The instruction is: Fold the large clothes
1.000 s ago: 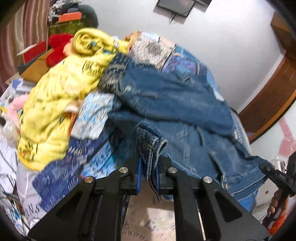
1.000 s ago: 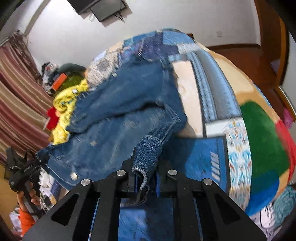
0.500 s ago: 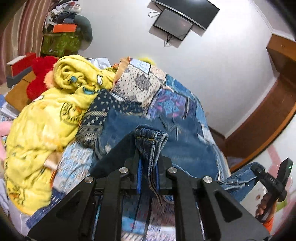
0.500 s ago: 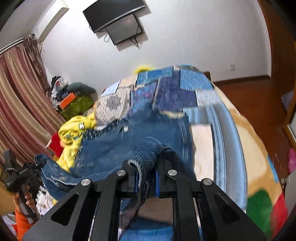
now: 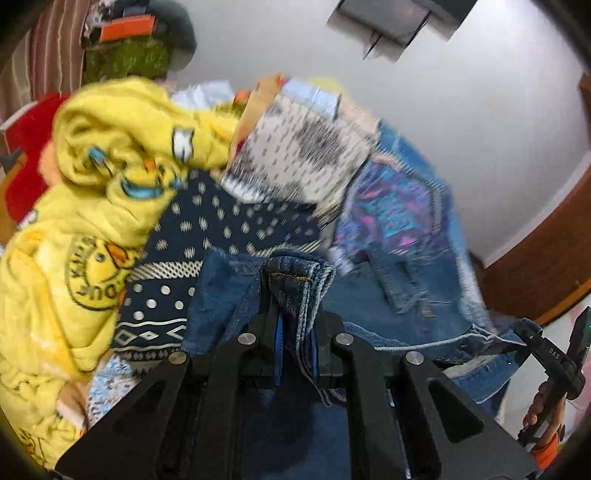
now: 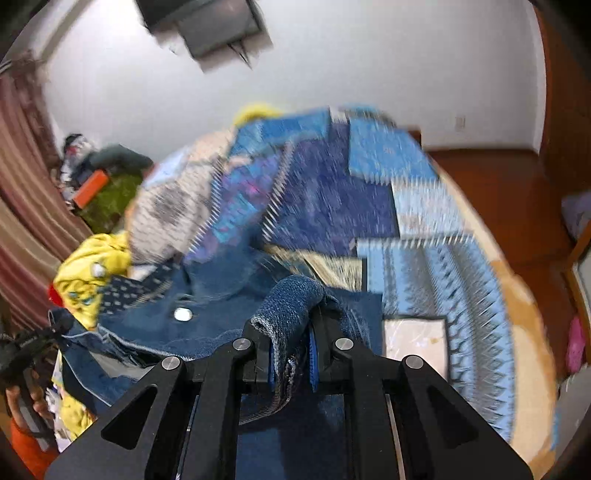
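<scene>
The left tongs (image 5: 297, 347) are closed on a bunched fold of the denim jacket (image 5: 413, 306), the blue pads pressing the cloth from both sides with a stitched edge rising above them. The right tongs (image 6: 291, 363) likewise pinch a rolled denim hem between their pads. The jacket hangs between the two tongs, over the patchwork quilt (image 6: 332, 195) that covers the bed, a metal snap button (image 6: 183, 314) showing on its front. A yellow fleece blanket (image 5: 88, 206) printed with ducks lies heaped just beside the jacket on the left. A wall-mounted television (image 6: 207, 26) hangs on the white wall behind. Both views are motion-blurred.
</scene>
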Demonstrator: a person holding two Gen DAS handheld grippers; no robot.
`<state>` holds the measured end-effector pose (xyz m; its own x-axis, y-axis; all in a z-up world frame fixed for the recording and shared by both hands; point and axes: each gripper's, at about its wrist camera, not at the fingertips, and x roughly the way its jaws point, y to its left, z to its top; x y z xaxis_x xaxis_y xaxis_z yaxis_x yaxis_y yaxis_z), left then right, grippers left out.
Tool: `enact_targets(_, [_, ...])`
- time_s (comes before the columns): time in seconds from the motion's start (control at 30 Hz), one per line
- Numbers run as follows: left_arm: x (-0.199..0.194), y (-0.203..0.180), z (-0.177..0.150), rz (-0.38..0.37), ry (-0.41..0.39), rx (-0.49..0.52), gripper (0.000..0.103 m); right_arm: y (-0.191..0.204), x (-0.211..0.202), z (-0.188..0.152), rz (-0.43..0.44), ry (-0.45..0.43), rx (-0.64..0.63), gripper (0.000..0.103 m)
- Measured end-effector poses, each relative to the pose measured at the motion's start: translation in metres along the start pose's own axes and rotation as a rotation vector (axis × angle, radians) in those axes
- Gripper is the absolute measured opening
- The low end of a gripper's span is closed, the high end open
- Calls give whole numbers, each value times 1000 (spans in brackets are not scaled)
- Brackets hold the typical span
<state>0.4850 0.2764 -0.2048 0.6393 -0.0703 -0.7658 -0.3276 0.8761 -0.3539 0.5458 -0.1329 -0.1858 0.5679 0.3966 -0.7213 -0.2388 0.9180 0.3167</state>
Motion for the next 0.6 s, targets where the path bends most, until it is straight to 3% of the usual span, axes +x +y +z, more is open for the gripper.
enact_targets(0.17, [56,14,-6,58,99,-20,11,-23,47,-8,-13,93,68,16])
enact_targets(0.27, [87,11,-12,106,176,97,17,-38,68,-11,47,197,116,22])
enact_targets(0.33, [88,10,-12,105,188,121,17,-47,66,-10,90,220,161,23])
enact_targets(0.43, [79,11,-6,102,230,104,20,-54,55,-4,93,244,192,32])
enact_targets(0.5, [70,9,-2,115,248,98,28,-53,34,0,-8,216,170,57])
enact_targets(0.57, [49,5,2,126,214,116,39,-47,11,1,-75,151,118,60])
enact_targets(0.6, [39,2,3,137,188,129,53,-43,-2,0,-78,128,88,61])
